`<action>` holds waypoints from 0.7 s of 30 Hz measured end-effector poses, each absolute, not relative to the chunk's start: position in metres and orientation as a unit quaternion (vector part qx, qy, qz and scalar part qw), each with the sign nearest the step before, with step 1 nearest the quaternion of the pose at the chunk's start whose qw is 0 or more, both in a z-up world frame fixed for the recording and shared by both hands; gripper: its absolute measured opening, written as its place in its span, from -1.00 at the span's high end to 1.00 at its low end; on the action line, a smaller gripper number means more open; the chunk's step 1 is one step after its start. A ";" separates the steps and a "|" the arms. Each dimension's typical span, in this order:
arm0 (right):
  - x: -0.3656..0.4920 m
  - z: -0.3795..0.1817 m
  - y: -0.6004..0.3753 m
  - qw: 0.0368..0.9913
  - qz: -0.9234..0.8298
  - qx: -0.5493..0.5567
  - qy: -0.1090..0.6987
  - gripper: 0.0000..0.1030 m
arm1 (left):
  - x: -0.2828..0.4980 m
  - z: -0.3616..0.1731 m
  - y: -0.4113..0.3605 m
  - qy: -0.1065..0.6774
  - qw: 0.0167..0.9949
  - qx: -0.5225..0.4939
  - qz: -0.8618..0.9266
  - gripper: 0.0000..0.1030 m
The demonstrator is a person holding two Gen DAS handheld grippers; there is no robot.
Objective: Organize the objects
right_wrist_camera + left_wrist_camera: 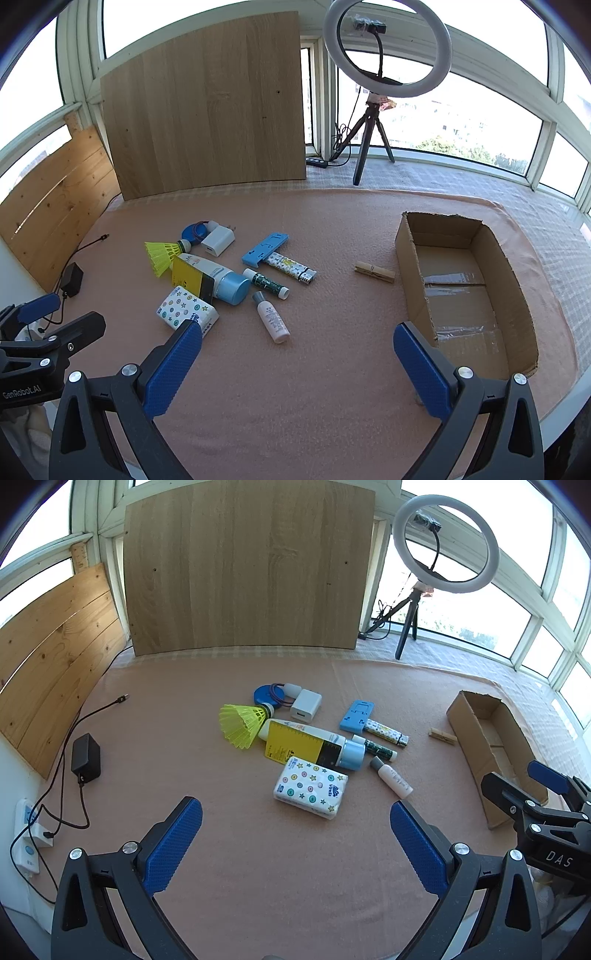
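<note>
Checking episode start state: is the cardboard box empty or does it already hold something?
Empty. The right wrist view looks into the open-topped cardboard box and shows only its bare taped floor; the clothespin lies outside it on the pink cloth.

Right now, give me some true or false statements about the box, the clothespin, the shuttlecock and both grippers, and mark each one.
1. The cardboard box holds no items. True.
2. The wooden clothespin lies inside the box. False: it lies on the pink cloth beside the box.
3. The left gripper is open and holds nothing. True.
4. The right gripper is shut on the small white bottle. False: it is open, and the bottle lies on the cloth.
5. The yellow shuttlecock lies on its side. True.
</note>
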State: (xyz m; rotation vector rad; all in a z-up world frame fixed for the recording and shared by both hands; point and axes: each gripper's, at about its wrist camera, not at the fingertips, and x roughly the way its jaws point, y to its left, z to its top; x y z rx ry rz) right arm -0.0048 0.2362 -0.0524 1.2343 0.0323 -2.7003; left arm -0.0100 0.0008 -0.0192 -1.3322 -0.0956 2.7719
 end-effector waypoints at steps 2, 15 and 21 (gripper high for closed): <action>-0.006 -0.053 0.237 0.086 -0.906 0.415 0.010 -0.99 | -0.012 -0.020 0.001 -0.031 0.033 -0.434 0.900 -1.00; -0.013 -0.065 0.240 0.079 -0.899 0.431 0.000 -0.99 | -0.029 -0.040 -0.004 -0.032 0.041 -0.452 0.890 -1.00; -0.015 -0.073 0.243 0.078 -0.893 0.442 -0.003 -0.99 | -0.047 -0.058 -0.005 -0.033 0.051 -0.468 0.881 -1.00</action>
